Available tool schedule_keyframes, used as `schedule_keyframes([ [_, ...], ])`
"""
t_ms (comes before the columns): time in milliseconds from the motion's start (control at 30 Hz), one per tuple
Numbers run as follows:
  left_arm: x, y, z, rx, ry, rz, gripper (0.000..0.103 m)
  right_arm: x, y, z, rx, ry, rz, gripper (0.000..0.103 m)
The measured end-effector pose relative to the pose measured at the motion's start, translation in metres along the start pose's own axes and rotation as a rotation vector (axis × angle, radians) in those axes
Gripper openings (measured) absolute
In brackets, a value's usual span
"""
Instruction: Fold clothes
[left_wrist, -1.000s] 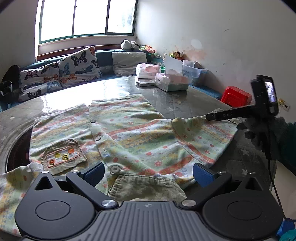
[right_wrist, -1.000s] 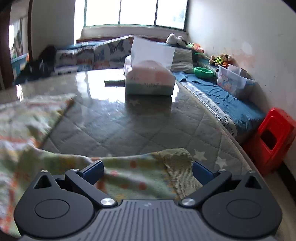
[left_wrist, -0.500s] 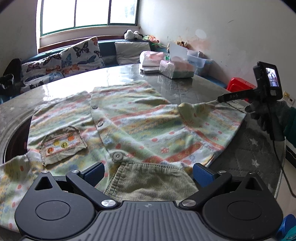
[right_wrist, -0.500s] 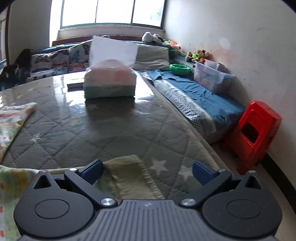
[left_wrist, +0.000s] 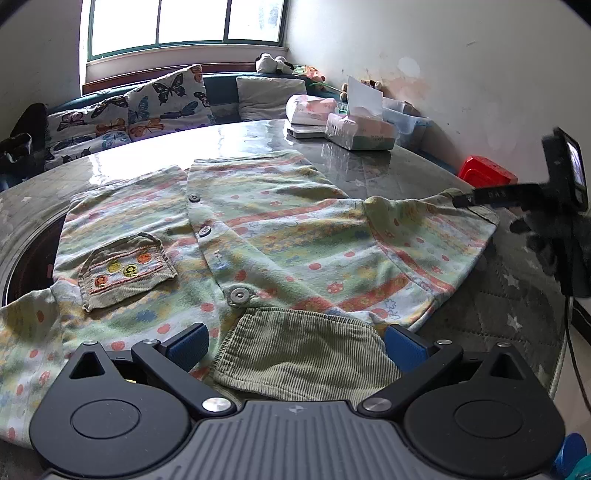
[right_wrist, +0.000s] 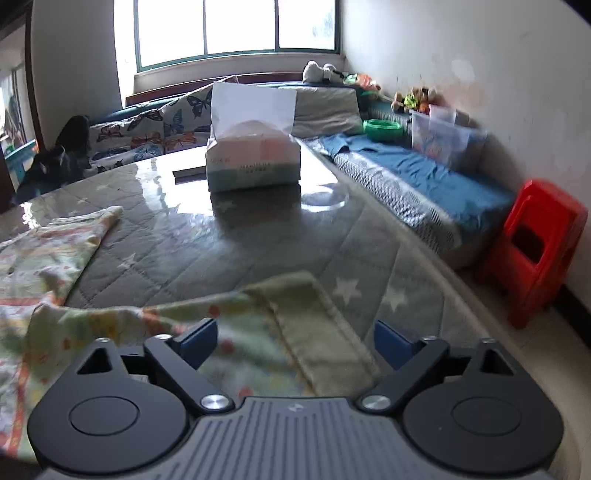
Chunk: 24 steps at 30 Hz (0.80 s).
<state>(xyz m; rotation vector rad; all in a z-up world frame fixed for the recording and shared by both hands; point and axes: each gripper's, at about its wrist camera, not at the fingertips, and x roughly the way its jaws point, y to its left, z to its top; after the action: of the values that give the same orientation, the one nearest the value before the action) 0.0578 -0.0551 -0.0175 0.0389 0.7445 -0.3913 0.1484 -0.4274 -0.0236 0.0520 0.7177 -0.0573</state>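
Both cameras ride low behind their own jaws, tilted down toward the round table (left_wrist: 369, 173). The left wrist view sits close over the collar of the spread cardigan (left_wrist: 280, 236), facing the window (left_wrist: 184, 22) and corner bench. The right wrist view sits at the sleeve cuff (right_wrist: 317, 325) near the table's edge, facing the same window. Both share the tissue box (right_wrist: 253, 162), red stool (right_wrist: 535, 247) and butterfly cushions (left_wrist: 166, 99).
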Motion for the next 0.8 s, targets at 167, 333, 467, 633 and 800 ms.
schedule_keyframes([
  [167,-0.003,0.001,0.000,-0.009,-0.005,0.005,0.103,-0.010,-0.007,-0.010,0.021,-0.003,0.011,0.077],
  [333,-0.005,0.001,0.000,-0.019,-0.009,0.013,0.103,-0.016,-0.014,-0.013,0.059,-0.022,0.015,0.070],
  [467,-0.008,0.001,0.000,-0.022,-0.014,0.015,0.103,-0.019,-0.019,-0.016,0.068,-0.039,-0.017,0.066],
  [633,-0.009,0.002,-0.001,-0.029,-0.012,0.022,0.103,-0.024,-0.022,-0.023,0.069,-0.041,-0.026,0.062],
  [800,-0.010,0.002,-0.001,-0.035,-0.015,0.025,0.103,-0.029,-0.017,-0.028,0.062,-0.051,-0.017,0.039],
])
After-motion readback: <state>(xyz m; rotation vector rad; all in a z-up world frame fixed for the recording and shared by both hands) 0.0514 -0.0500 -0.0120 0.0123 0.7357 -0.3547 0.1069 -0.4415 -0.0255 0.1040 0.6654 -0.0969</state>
